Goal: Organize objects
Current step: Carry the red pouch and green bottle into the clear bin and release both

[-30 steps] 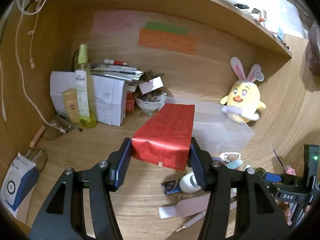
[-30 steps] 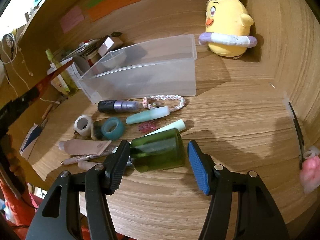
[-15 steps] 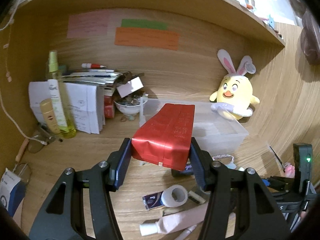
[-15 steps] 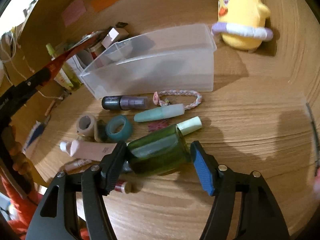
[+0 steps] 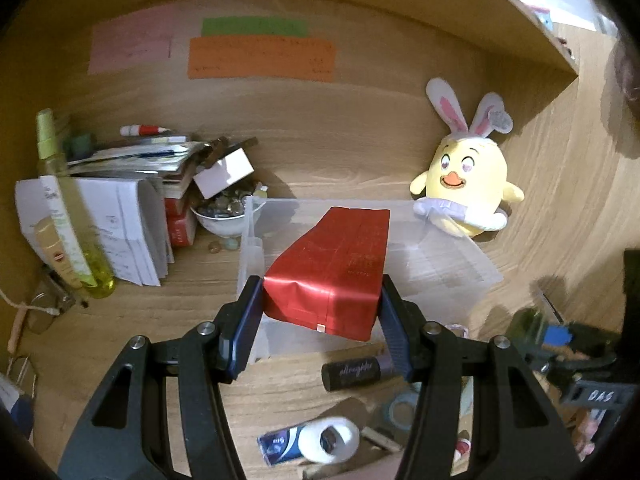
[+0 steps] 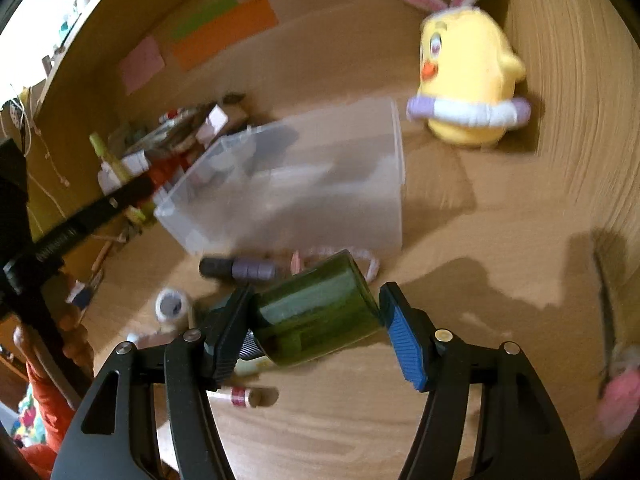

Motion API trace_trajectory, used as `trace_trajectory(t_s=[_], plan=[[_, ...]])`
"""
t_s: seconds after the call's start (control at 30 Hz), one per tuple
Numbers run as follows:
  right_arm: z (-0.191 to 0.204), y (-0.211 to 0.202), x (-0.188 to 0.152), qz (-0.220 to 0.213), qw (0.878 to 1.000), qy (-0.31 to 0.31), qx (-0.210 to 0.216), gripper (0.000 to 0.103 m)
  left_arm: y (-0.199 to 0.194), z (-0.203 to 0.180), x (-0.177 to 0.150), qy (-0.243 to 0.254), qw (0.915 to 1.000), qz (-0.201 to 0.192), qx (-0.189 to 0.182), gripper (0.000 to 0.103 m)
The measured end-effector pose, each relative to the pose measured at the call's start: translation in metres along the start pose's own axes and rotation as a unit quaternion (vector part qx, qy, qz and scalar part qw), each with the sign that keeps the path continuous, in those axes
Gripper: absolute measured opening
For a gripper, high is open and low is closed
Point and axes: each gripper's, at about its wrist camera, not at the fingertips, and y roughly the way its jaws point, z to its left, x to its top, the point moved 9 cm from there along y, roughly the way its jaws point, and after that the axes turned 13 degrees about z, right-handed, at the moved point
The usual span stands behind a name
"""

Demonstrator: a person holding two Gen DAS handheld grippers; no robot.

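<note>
Sitting on the wooden desk [image 6: 500,240], the clear plastic bin [image 5: 440,256] has its open top unobstructed; plush chick [image 5: 468,184] touches its far right corner. Left gripper [image 5: 322,316] clamps the red packet [image 5: 336,264], held over bin's near-left rim. Right gripper [image 6: 316,320] grips the green bottle [image 6: 316,312] w/ both pads, raised above desk, near bin's front wall. Bare desk to the right. Small clutter lies in front: dark tube [image 5: 352,370], tape roll [image 5: 328,438].

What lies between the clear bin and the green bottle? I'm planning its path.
In the right wrist view, a purple tube and braided bracelet lie between clear bin and green bottle.
</note>
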Motion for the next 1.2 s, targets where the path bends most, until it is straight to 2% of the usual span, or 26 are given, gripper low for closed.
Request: trace_trajectory(t_s=[0.33,0.57,0.83,1.2], plan=[[0.007,-0.007,0.061,-0.043,0.999,-0.024,-0.021,0.061,0.033,-0.002,0.014,0.012,0.9993,0.035,0.007,0.056],[0.005,0.004,0.097,-0.050,0.997,-0.035,-0.041,0.061,0.054,-0.004,0.019,0.021,0.9976,0.066,0.002,0.056],[-0.001,0.037,0.120,-0.018,0.997,-0.052,-0.060,0.061,0.071,-0.002,0.019,0.027,0.9959,0.087,0.004,0.056],[0.003,0.086,0.118,0.035,0.992,-0.086,-0.089,0.061,0.089,-0.004,0.016,0.040,0.9932,0.109,0.001,0.056]])
